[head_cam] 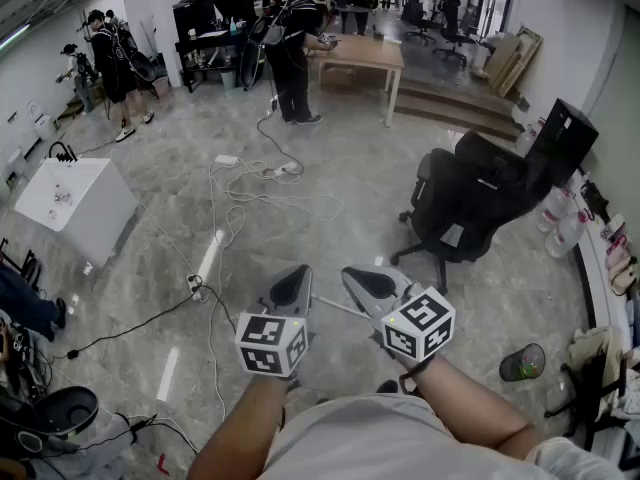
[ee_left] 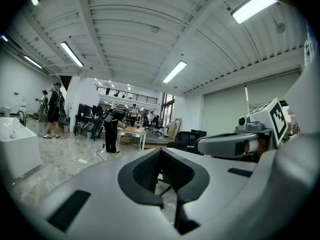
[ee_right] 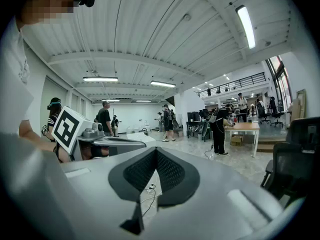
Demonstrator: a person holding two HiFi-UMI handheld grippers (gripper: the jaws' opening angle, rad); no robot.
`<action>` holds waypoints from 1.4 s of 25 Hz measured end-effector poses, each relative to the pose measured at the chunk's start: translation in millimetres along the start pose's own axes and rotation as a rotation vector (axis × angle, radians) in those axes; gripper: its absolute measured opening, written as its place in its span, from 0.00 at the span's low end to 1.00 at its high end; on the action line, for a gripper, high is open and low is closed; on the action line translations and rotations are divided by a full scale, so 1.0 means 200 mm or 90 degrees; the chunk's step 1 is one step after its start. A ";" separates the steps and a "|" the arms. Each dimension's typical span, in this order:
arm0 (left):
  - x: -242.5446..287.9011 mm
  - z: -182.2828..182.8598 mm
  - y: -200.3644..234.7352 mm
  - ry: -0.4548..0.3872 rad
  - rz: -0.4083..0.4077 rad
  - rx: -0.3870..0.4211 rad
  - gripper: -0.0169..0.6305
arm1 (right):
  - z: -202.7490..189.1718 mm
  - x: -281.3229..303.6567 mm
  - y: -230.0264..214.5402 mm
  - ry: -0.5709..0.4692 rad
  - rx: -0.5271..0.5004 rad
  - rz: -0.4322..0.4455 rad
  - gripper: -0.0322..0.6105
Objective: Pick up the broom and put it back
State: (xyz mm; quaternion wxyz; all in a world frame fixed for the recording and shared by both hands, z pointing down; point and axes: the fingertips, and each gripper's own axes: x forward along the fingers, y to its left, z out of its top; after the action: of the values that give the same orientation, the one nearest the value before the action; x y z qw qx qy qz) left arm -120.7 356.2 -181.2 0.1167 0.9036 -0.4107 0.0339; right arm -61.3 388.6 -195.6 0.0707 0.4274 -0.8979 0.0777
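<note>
Head view: both bare forearms reach forward from the bottom edge and draw toward each other. The left forearm rises steeply, and the right forearm comes in from the lower right. The left tongs and right tongs are held side by side above the grey stone floor, their marker cubes toward the person and their tips pointing ahead, near each other but apart. In the gap between them shows a thin pale rod with its long axis slanting from upper left down to lower right. Neither pair of tongs grasps it, and whether it is the broom's handle cannot be told. A black office chair stands ahead on the right, loose cables trail across the floor, and a white box sits at the left. Far off, a person stands at a wooden bench.

Left gripper view: the left tongs are clenched, tips meeting and nothing held — only floor and dark chair legs show through the opening behind the tips. The right tongs' body lies level at the right.

Right gripper view: the right tongs are likewise clenched on nothing — floor and a cable show through the opening. The left tongs' body sits at the left, its marker cube beside it.
</note>
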 end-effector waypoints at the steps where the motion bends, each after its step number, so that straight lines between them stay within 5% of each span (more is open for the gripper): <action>1: 0.00 0.00 0.00 0.000 0.000 -0.001 0.03 | 0.00 0.00 0.01 0.000 0.000 0.000 0.05; 18: 0.02 -0.05 0.13 0.006 0.025 -0.007 0.03 | -0.03 0.08 -0.11 -0.011 0.040 0.006 0.05; 29: 0.43 -0.05 0.41 0.020 0.065 -0.011 0.03 | -0.04 0.47 -0.54 0.006 0.056 0.052 0.05; 35: 0.87 -0.10 0.68 0.047 0.113 -0.013 0.03 | -0.16 0.86 -0.99 0.044 0.094 0.090 0.05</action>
State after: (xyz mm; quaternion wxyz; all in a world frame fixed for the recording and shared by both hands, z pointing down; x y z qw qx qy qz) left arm -107.4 146.1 -109.0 0.1378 0.8608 -0.4845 0.0729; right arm -12.5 142.5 -114.8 0.0644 0.3641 -0.9146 0.1636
